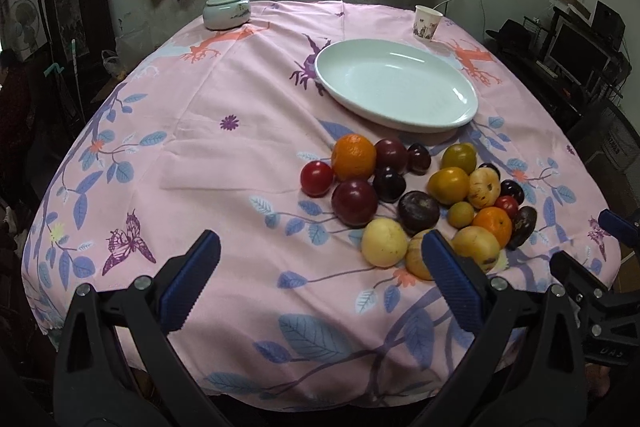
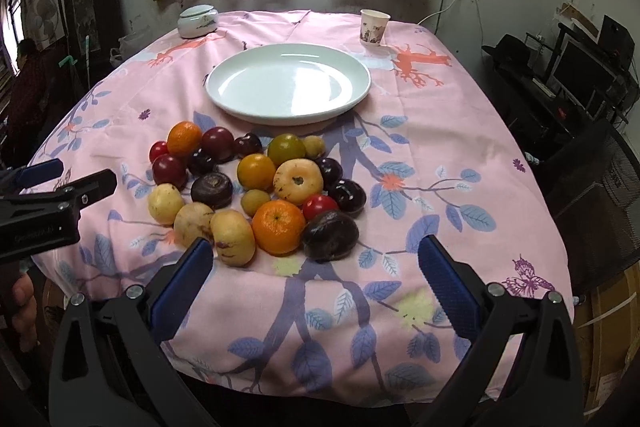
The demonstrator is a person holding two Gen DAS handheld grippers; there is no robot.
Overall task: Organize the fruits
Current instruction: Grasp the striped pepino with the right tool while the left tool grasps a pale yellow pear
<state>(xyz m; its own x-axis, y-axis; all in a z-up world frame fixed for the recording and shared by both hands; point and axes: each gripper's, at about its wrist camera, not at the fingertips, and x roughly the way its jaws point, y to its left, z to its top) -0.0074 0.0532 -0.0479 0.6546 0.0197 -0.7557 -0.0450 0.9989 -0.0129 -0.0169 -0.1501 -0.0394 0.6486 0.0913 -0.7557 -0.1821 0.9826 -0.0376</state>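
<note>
Several fruits lie in a loose pile (image 1: pixel 416 203) (image 2: pixel 256 187) on the pink flowered tablecloth: oranges (image 2: pixel 279 227), dark plums (image 2: pixel 331 235), red plums (image 1: pixel 355 202), pale yellow fruits (image 1: pixel 384 242) and green-yellow ones. Behind the pile sits an empty white oval plate (image 1: pixel 396 83) (image 2: pixel 288 83). My left gripper (image 1: pixel 320 267) hovers open near the table's front edge, left of the pile, with nothing between its fingers. My right gripper (image 2: pixel 314 267) is open too, just in front of the pile, empty. Each gripper shows at the side of the other's view.
A lidded ceramic jar (image 1: pixel 226 11) (image 2: pixel 198 21) stands at the back left of the table and a paper cup (image 1: pixel 427 23) (image 2: pixel 374 27) at the back right. A mesh chair (image 2: pixel 592 195) and a desk with monitors stand to the right. A hand (image 2: pixel 22 307) holds the left gripper.
</note>
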